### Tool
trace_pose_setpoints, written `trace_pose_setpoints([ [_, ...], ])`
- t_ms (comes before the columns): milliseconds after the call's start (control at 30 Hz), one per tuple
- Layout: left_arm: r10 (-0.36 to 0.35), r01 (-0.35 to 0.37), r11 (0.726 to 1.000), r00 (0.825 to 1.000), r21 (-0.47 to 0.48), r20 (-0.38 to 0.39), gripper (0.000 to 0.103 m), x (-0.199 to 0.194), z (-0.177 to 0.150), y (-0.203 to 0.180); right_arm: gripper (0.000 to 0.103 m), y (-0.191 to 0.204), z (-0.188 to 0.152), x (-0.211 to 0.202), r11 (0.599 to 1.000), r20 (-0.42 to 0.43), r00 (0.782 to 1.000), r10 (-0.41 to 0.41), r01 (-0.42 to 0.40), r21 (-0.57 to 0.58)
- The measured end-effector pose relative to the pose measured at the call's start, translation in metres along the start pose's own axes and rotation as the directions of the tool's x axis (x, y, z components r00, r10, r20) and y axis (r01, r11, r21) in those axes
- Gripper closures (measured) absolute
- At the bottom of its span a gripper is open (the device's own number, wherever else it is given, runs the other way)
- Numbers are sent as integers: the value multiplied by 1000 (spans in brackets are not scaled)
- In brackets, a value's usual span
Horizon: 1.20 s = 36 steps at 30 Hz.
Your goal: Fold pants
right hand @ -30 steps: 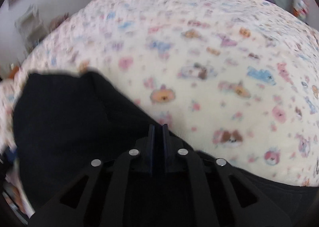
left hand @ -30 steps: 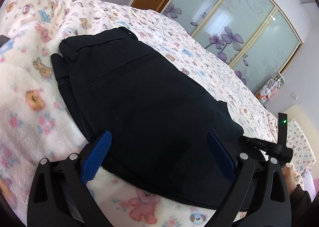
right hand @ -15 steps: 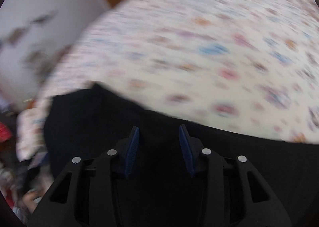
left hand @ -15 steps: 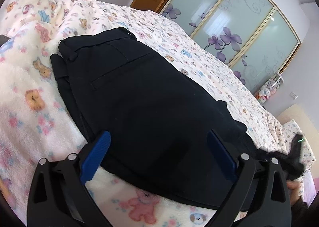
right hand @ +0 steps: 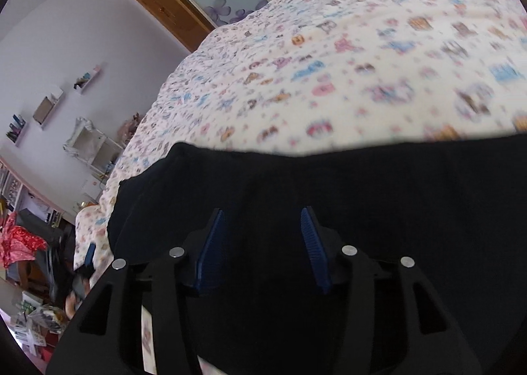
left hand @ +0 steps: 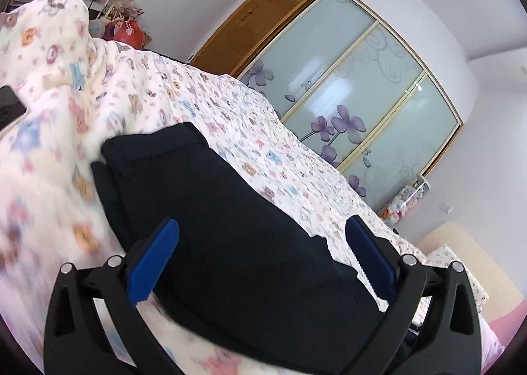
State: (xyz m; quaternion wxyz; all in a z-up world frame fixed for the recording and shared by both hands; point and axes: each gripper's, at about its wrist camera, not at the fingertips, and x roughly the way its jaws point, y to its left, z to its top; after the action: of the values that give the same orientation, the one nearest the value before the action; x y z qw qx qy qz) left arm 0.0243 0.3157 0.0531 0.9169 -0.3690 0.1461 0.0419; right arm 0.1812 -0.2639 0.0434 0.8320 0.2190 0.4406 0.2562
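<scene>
The black pants [left hand: 230,226] lie folded in a compact bundle on the bed, waistband at the far left end. They also show in the right wrist view [right hand: 329,193]. My left gripper [left hand: 260,256] is wide open and empty, raised above the near edge of the bundle. My right gripper [right hand: 262,243] is open and empty, its blue pads just above the dark cloth.
The bed is covered by a cream blanket with small animal prints [left hand: 230,118], bunched into a high fold at the left [left hand: 42,45]. A dark phone [left hand: 10,104] lies at the left edge. Sliding wardrobe doors [left hand: 346,78] stand behind the bed.
My right gripper has opened, letting go of the pants, and has swung away. My left gripper has lifted and tilted up, staying open. The pants stay folded on the bed.
</scene>
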Motion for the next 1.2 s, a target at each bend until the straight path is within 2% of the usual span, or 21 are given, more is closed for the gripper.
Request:
trace_pose_setpoints([
  [67, 10, -12, 1000, 998, -25, -66, 2, 13, 4, 11, 51, -11, -16, -1, 998, -22, 998, -55, 55, 2],
  [133, 128, -139, 989, 976, -53, -174, 3, 31, -3, 28, 53, -20, -25, 0, 999, -17, 999, -45, 46, 9],
  [167, 162, -179, 982, 961, -56, -225, 10, 39, -8, 35, 53, -24, -30, -3, 999, -12, 999, -42, 42, 19],
  [200, 192, -206, 978, 951, -33, -241, 11, 43, -12, 36, 53, -24, -31, -7, 999, -9, 999, -45, 45, 26],
  [267, 210, -213, 977, 952, 12, -223, 10, 41, -15, 29, 52, -23, -35, -22, 998, 12, 998, -54, 54, 44],
  [333, 204, -203, 979, 955, 27, -216, 7, 39, -17, 26, 52, -26, -38, -50, 997, 95, 994, -46, 40, 65],
  [367, 196, -194, 981, 958, 30, -209, 6, 38, -18, 25, 50, -33, -41, -74, 995, 182, 982, -55, 38, 95],
  [433, 184, -180, 983, 962, 34, -200, 3, 38, -18, 25, 35, -49, -45, -116, 983, 315, 942, -115, 62, 173],
  [467, 172, -168, 985, 965, 38, -196, 2, 38, -19, 24, 27, -63, -50, -147, 964, 400, 896, -193, 98, 246],
  [500, 168, -162, 986, 967, 48, -191, 2, 37, -20, 22, 27, -78, -56, -175, 932, 460, 840, -288, 135, 336],
  [567, 175, -165, 984, 966, 64, -190, 2, 37, -22, 18, 27, -105, -67, -214, 874, 496, 771, -399, 156, 461],
  [600, 178, -167, 983, 966, 73, -189, 2, 36, -23, 18, 27, -117, -73, -230, 843, 499, 744, -445, 160, 514],
  [667, 181, -169, 982, 965, 81, -189, 2, 38, -23, 17, 28, -142, -87, -255, 778, 485, 706, -516, 150, 610],
  [700, 182, -169, 982, 965, 84, -189, 2, 37, -23, 17, 29, -152, -93, -262, 749, 469, 700, -539, 143, 647],
  [767, 178, -164, 983, 966, 86, -188, 2, 34, -24, 18, 34, -169, -104, -267, 710, 439, 709, -551, 123, 693],
  [833, 168, -155, 984, 969, 83, -184, 2, 32, -25, 19, 38, -183, -110, -260, 682, 400, 741, -539, 105, 724],
  [900, 160, -147, 986, 970, 82, -184, 2, 32, -25, 21, 47, -198, -115, -252, 674, 383, 782, -491, 63, 736],
  [967, 156, -143, 986, 970, 83, -185, 2, 31, -25, 21, 48, -200, -111, -240, 677, 352, 800, -485, 88, 731],
  [1100, 153, -139, 987, 971, 83, -185, 2, 31, -26, 22, 52, -210, -104, -237, 668, 356, 787, -504, 93, 738],
  [1200, 155, -142, 986, 970, 85, -186, 2, 31, -26, 22, 53, -220, -96, -236, 640, 317, 784, -534, 130, 757],
])
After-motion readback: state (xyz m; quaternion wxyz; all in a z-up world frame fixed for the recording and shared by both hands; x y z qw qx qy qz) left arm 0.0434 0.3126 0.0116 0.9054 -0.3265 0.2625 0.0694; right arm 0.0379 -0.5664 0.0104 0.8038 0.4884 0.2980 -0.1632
